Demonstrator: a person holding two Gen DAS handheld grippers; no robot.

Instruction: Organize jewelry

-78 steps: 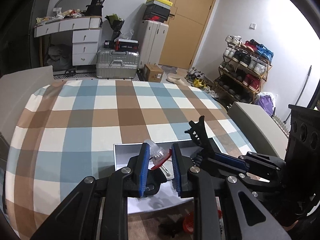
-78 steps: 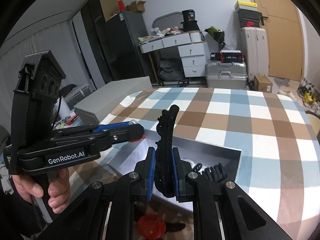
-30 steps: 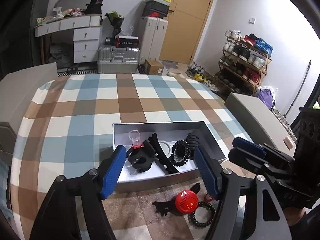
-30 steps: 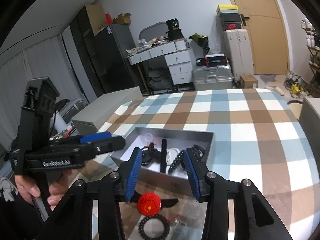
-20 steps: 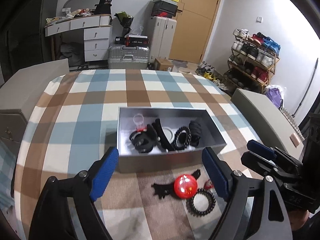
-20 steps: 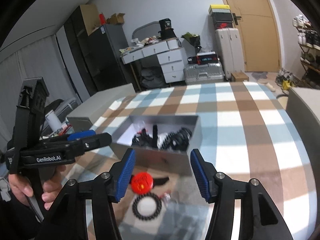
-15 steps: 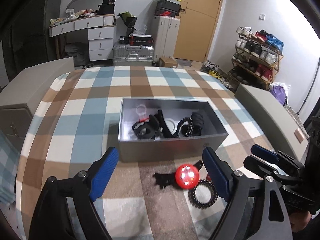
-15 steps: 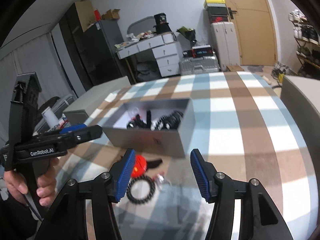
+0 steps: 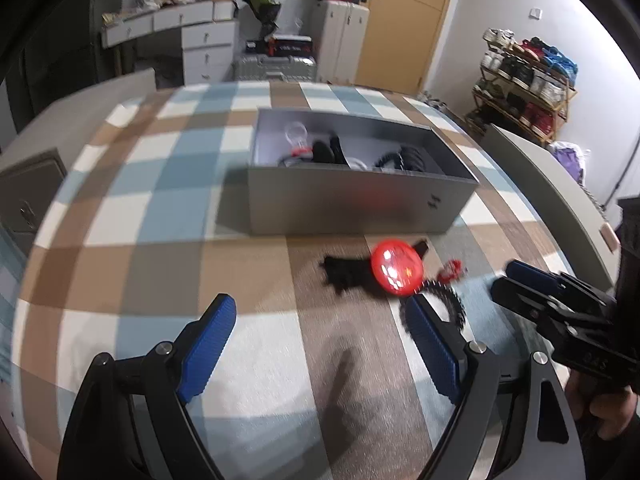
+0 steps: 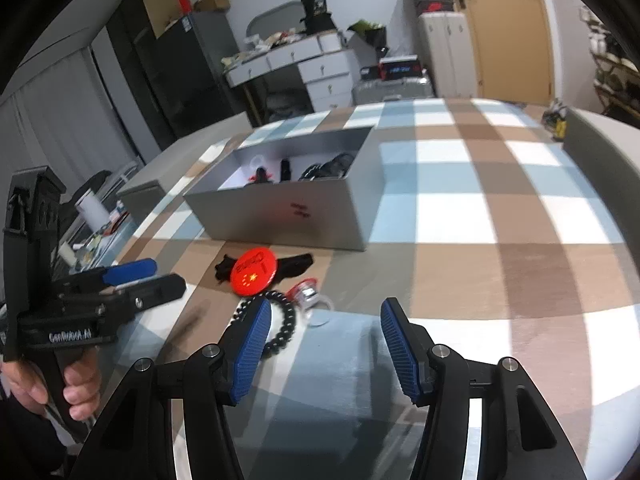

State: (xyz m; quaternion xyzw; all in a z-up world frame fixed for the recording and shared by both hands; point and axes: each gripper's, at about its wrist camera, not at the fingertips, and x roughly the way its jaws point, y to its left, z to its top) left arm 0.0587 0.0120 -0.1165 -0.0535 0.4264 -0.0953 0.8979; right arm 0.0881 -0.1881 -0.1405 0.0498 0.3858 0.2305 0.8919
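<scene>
A grey box (image 9: 360, 204) (image 10: 296, 208) on the checked tablecloth holds several hair pieces: black clips, coil ties and a clear ring. On the cloth in front of it lie a red round badge (image 9: 396, 268) (image 10: 252, 270) over a black clip (image 9: 344, 276) (image 10: 296, 264), a black coil hair tie (image 9: 448, 308) (image 10: 284, 320) and a clear ring with a red part (image 10: 308, 296). My left gripper (image 9: 320, 336) (image 10: 168, 274) hangs open low over the cloth, left of these pieces. My right gripper (image 10: 326, 340) (image 9: 508, 280) is open too, close to the ring and the coil tie. Neither holds anything.
Grey cushioned seats (image 9: 552, 184) (image 10: 168, 176) border the table on the left and right. Behind it stand a white desk with drawers (image 9: 200, 36), suitcases (image 9: 340, 48), a wooden door (image 9: 400, 24) and a shoe rack (image 9: 528, 80). A hand (image 10: 76, 388) holds the left gripper.
Both grippers held hair pieces over the box earlier; those now lie in it. The jaws have widened and both grippers have drawn back and sunk toward the loose pieces in front.
</scene>
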